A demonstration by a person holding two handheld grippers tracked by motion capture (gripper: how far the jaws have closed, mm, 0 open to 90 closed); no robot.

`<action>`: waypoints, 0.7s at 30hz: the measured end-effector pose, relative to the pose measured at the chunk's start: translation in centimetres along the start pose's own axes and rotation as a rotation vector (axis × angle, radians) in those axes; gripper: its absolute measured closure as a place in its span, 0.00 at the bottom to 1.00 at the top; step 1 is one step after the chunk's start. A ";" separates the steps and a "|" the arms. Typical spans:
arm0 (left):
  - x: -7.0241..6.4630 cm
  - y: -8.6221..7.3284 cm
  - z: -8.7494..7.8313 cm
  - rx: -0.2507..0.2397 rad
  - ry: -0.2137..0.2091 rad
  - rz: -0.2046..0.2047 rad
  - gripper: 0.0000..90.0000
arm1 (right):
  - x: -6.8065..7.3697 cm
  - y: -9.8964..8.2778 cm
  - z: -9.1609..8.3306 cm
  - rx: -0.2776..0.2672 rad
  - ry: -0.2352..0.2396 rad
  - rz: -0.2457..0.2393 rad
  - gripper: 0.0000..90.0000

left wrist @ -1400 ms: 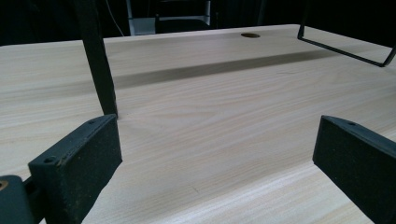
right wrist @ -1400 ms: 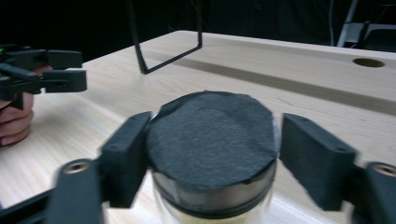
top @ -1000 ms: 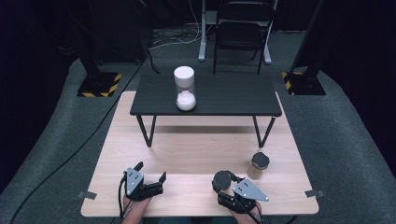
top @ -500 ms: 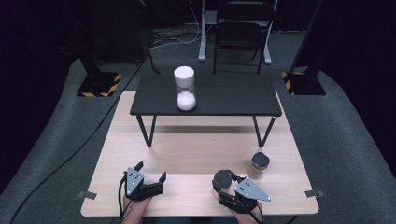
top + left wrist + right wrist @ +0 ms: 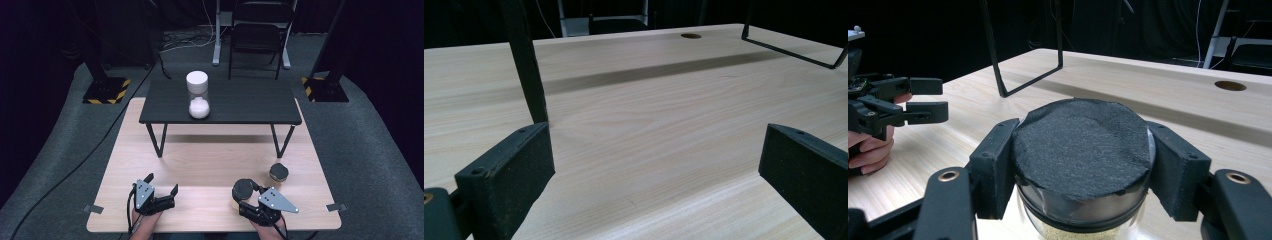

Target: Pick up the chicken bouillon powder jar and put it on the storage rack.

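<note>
Right gripper is clamped on a black-lidded jar, pads squeezing the lid from both sides, down at the near right of the wooden table; through the glass under the lid there looks to be something pale and grainy. Left gripper sits at the near left with its jaws spread wide and nothing between them, just bare tabletop in its own view. The grip is high, right on the lid, so the sensible play here is a straight, level lift, no tilting, in case that lid is loose; if the lid is to come off instead, the free gripper would want to steady the glass body first. Keep clear of the second jar standing just beyond to the right. Count: two black-lidded jars, one small black table set on the wooden one, one tall white-capped container on top of it, two grippers.
</note>
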State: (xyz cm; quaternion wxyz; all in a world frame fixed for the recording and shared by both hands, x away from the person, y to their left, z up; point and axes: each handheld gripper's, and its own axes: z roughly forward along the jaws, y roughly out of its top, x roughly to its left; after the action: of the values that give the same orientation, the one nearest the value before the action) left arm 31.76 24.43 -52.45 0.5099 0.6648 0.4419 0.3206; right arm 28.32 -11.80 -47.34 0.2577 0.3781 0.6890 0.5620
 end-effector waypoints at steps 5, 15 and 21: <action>0.0 0.0 0.0 0.000 0.001 0.000 0.01 | -0.2 0.8 -0.1 -0.007 -0.001 -0.012 0.38; 0.0 0.0 0.0 -0.001 -0.002 0.001 0.01 | -0.6 2.6 -0.3 -0.024 0.007 -0.018 0.38; 0.0 0.0 0.0 -0.004 -0.002 0.001 0.01 | -0.7 3.8 -0.3 -0.035 0.007 -0.029 0.38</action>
State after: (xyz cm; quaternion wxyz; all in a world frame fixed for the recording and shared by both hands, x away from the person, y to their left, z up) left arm 31.73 24.44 -52.46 0.5116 0.6643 0.4405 0.3207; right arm 29.32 -12.23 -43.62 0.2699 0.3616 0.6854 0.5715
